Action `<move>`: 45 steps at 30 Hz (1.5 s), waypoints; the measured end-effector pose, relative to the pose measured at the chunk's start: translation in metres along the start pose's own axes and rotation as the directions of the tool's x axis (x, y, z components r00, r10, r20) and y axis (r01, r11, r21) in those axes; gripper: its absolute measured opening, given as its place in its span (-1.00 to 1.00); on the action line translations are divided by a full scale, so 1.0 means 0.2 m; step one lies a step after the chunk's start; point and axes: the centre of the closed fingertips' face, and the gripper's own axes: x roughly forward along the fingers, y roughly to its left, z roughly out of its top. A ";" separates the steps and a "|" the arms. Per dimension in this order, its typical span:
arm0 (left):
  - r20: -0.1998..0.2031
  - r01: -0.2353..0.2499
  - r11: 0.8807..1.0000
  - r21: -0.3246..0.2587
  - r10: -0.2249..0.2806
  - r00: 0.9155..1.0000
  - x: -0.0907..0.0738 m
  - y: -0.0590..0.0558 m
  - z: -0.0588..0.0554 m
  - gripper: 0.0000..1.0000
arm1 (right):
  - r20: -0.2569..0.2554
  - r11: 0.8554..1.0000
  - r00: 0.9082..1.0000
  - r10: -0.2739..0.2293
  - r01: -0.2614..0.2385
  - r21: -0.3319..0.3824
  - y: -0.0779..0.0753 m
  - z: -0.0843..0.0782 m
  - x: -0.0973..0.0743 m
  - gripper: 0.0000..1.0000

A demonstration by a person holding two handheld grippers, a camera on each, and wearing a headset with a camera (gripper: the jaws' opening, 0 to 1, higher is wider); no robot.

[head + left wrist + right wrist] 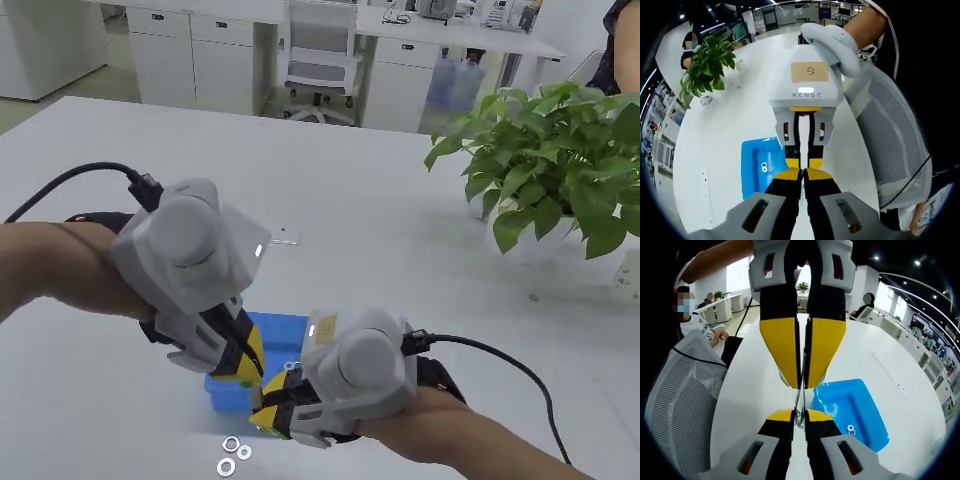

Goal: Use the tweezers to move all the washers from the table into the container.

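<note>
Lying pinched between both jaws: tweezers [799, 401]

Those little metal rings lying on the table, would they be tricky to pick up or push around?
Probably light: the washers are small, thin rings. Lying flat on the smooth table, they would likely slide when pushed rather than roll. Their shiny metal looks stiff and possibly slippery for the thin tweezers.

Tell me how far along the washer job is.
Done: two washers lie in the blue container. In hand: left gripper and right gripper are both shut on the tweezers. Left: three washers on the table by the container.
</note>
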 end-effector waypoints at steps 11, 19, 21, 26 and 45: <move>0.002 -0.051 0.998 0.035 0.050 0.999 -0.06 0.15 0.05 -0.89 | -0.006 0.999 0.999 -0.038 0.038 -0.038 -0.17 0.05 -0.06 -0.81; -0.008 -0.071 0.996 0.050 0.071 0.997 -0.04 0.24 0.02 -0.89 | -0.010 0.997 0.999 -0.040 0.039 -0.065 -0.27 0.03 -0.04 -0.81; -0.009 -0.073 0.996 0.054 0.073 0.997 -0.04 0.26 0.01 -0.89 | -0.011 0.997 0.999 -0.038 0.037 -0.069 -0.28 0.03 -0.03 -0.81; -0.019 -0.084 0.995 0.060 0.086 0.996 -0.01 0.30 -0.02 -0.89 | -0.004 0.996 0.999 -0.040 0.039 -0.076 -0.33 0.01 0.01 -0.81; -0.023 -0.102 0.994 0.050 0.103 0.994 0.11 0.39 -0.14 -0.89 | -0.005 0.996 0.999 -0.041 0.040 -0.082 -0.42 -0.10 0.13 -0.81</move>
